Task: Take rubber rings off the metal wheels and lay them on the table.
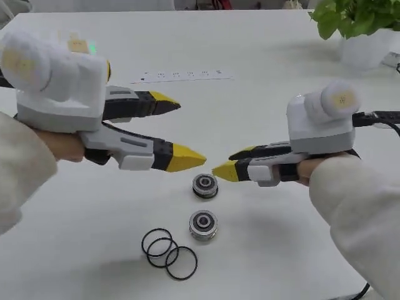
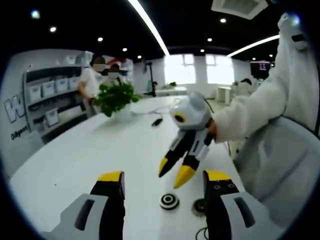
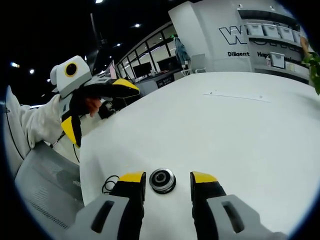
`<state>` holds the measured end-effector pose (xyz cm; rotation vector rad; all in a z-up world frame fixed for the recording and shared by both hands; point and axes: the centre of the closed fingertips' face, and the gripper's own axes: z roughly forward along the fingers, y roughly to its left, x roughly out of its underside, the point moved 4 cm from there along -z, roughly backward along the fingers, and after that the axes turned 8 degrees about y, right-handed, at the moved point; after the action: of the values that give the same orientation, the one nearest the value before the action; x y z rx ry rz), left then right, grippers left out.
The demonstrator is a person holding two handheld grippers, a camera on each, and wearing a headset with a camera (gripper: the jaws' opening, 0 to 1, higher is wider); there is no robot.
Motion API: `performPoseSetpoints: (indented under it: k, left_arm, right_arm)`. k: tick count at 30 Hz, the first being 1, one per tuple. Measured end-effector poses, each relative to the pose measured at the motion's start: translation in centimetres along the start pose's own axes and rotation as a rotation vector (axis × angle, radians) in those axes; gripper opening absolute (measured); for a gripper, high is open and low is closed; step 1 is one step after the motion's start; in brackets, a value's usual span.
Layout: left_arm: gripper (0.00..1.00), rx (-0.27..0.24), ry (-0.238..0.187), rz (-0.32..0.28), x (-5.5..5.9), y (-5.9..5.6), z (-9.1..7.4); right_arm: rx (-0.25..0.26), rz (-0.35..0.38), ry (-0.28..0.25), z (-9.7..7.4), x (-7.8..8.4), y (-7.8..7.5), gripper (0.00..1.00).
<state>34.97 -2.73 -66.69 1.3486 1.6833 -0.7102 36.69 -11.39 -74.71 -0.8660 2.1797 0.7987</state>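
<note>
left gripper: jaws spread wide, holding nothing, above the table. right gripper: jaws parted more narrowly, empty, tips facing the left's. two metal wheels lay flat toward the table's near edge, one behind the other. three rubber rings, overlapping, lay loose just left of the nearer wheel. potted plant stood at the far right corner.

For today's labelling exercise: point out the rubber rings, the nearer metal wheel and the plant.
rubber rings [image 1: 169,252], head view, where they overlap
nearer metal wheel [image 1: 203,221], head view, its hub
plant [image 1: 350,15], head view, its leaves
</note>
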Motion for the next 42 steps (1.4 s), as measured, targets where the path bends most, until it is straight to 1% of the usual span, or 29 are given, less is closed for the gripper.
performPoseSetpoints:
  k: [3,4,6,7,10,15,19,25,28,30,33,38,42]
  left_arm:
    - [0.61,0.012,0.023,0.014,0.8,0.3,0.9]
    - [0.58,0.016,0.027,0.016,1.2,0.4,1.3]
    - [0.51,0.012,0.04,0.028,1.9,0.8,1.8]
    - [0.47,0.011,0.045,0.024,2.4,1.1,2.1]
    - [0.46,0.014,0.049,-0.019,3.5,1.4,2.7]
    - [0.41,0.023,0.079,-0.015,4.9,1.3,3.6]
    - [0.38,0.018,0.075,-0.047,5.4,1.6,4.1]
    - [0.32,0.009,0.096,-0.044,6.2,1.7,4.9]
    - [0.31,0.021,0.104,-0.04,6.4,1.3,5.4]
    - [0.29,0.031,0.123,-0.022,6.8,1.0,5.8]
    - [0.27,0.036,0.151,-0.028,7.6,0.7,6.3]
    - [0.26,0.034,0.162,-0.036,8.0,0.6,6.4]
    - [0.21,0.038,0.175,-0.041,8.4,0.6,6.5]
  right_arm:
    - [-0.005,-0.01,0.03,0.4,0.6,0.0,0.32]
    - [-0.007,-0.016,0.046,0.5,0.9,0.0,0.32]
    - [-0.012,-0.023,0.06,0.7,1.2,0.1,0.32]
    - [-0.014,-0.026,0.073,0.9,1.4,0.2,0.32]
    - [-0.021,-0.041,0.097,1.2,1.7,0.4,0.32]
    - [-0.031,-0.056,0.128,1.8,2.3,0.7,0.32]
    - [-0.03,-0.072,0.148,2.1,2.6,0.7,0.32]
    - [-0.026,-0.089,0.16,2.4,2.9,0.8,0.31]
    - [-0.023,-0.093,0.161,2.5,3.0,0.5,0.3]
    - [-0.022,-0.095,0.162,2.5,3.0,0.5,0.29]
    - [-0.022,-0.095,0.162,2.6,3.0,0.5,0.29]
    - [-0.023,-0.093,0.157,2.6,3.0,0.6,0.28]
    - [-0.024,-0.101,0.157,2.7,3.0,0.6,0.26]
